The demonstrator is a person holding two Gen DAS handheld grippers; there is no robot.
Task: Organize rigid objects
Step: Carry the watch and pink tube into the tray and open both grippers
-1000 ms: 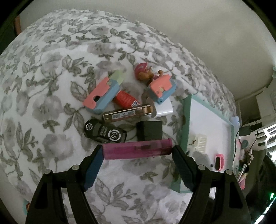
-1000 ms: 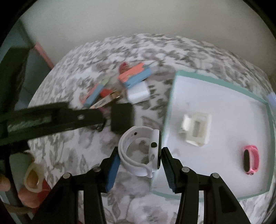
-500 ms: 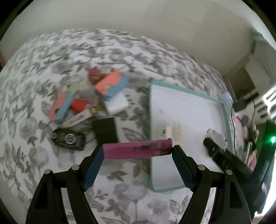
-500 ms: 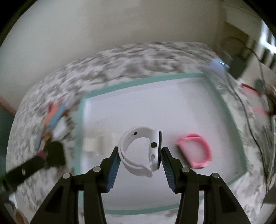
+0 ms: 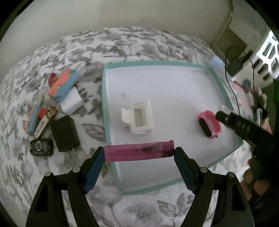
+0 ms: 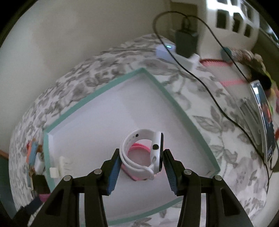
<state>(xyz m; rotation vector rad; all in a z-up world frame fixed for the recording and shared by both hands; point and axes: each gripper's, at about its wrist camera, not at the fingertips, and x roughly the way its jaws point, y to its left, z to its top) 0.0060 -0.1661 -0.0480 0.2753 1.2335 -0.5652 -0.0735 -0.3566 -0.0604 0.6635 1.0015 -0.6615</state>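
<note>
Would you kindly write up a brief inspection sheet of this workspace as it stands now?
Surface: floral bedspread.
Job's things: teal-rimmed tray holds a white hair claw clip and pink fitness band.
Clutter: black plug adapter, white charger, car key fob and coral-blue blocks lie left of the tray.
Grippers: left gripper clamps a pink lighter; right gripper clamps a white smartwatch.
Cables: black cable crosses the bedspread.
Surroundings: plain wall.
</note>
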